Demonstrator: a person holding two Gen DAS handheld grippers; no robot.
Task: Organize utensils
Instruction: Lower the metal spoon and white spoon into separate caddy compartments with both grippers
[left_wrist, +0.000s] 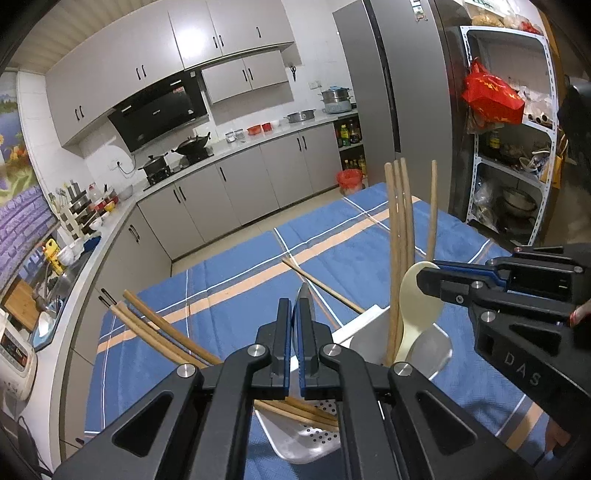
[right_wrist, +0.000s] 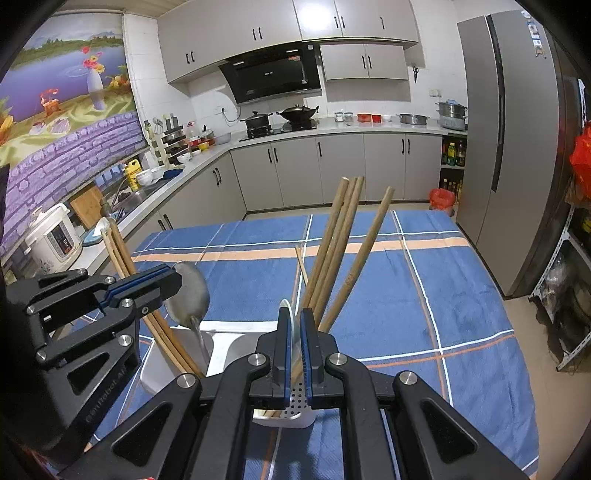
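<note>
A white utensil holder (left_wrist: 364, 325) (right_wrist: 221, 343) stands on the blue checked tablecloth (left_wrist: 236, 280) (right_wrist: 424, 295). Wooden chopsticks (left_wrist: 399, 240) (right_wrist: 340, 251) stand in one compartment, and another bundle (left_wrist: 159, 328) (right_wrist: 122, 258) leans out on the left. My left gripper (left_wrist: 293, 302) (right_wrist: 173, 277) is shut on the bowl of a metal spoon (left_wrist: 305, 295) (right_wrist: 190, 291), whose handle points down into the holder. My right gripper (right_wrist: 293, 314) (left_wrist: 424, 277) is shut on a cream spoon (left_wrist: 421, 306) (right_wrist: 291, 325), also over the holder. One loose chopstick (left_wrist: 321, 286) (right_wrist: 301, 266) lies on the cloth beyond.
Grey kitchen cabinets and a counter with a sink (right_wrist: 129, 192) run along the left and back. A tall grey fridge (right_wrist: 509, 147) stands at the right, with a metal shelf rack (left_wrist: 513, 155) beside it. A red bin (right_wrist: 441, 197) sits on the floor past the table.
</note>
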